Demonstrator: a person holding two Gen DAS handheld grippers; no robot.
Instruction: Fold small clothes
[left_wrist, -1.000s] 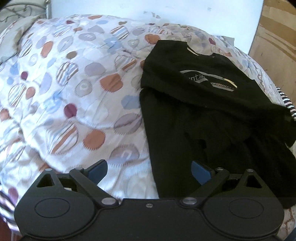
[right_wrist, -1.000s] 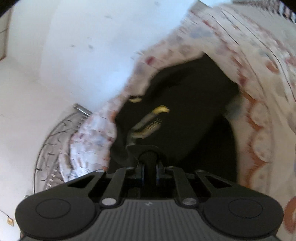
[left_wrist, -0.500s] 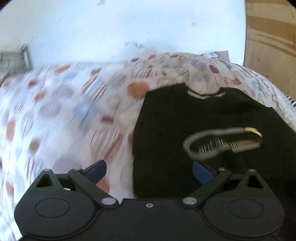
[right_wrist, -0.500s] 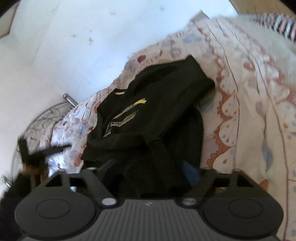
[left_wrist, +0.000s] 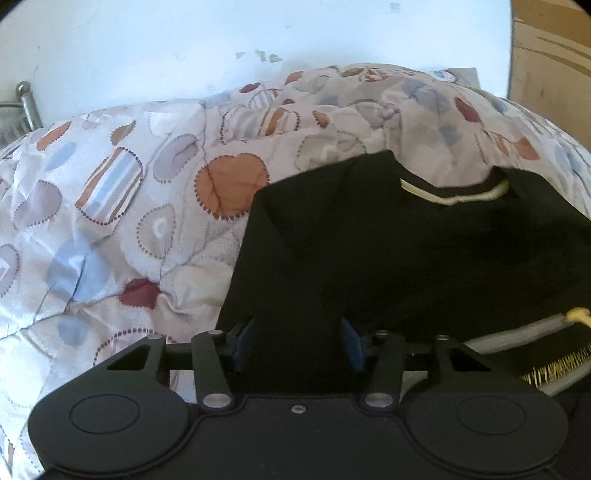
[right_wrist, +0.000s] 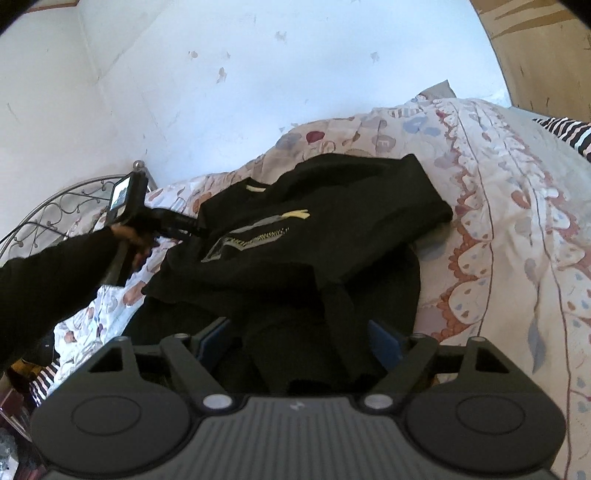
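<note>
A black shirt (left_wrist: 406, 240) with a cream collar trim and a grey and yellow print lies partly folded on the quilt (left_wrist: 147, 203). My left gripper (left_wrist: 297, 343) is at the shirt's left shoulder edge. Its jaws are closing, with a ridge of black cloth between the blue pads, and I see no firm pinch. In the right wrist view the left gripper (right_wrist: 195, 230) meets the shirt (right_wrist: 332, 229), held by a hand in a black sleeve (right_wrist: 55, 280). My right gripper (right_wrist: 297, 339) stands wide over the shirt's near bunched part, its jaws closing slightly and the pads clear of the cloth.
The patterned quilt (right_wrist: 517, 221) covers the whole bed. A white wall rises behind it. A metal headboard (right_wrist: 55, 206) stands at the left and a wooden panel (left_wrist: 554, 55) at the right. A striped cloth (right_wrist: 565, 129) lies at the far right edge.
My left gripper swept across the quilt to the shirt's upper left edge, and its jaws narrowed around cloth. My right gripper let go of the black cloth, opened wide and rolled.
</note>
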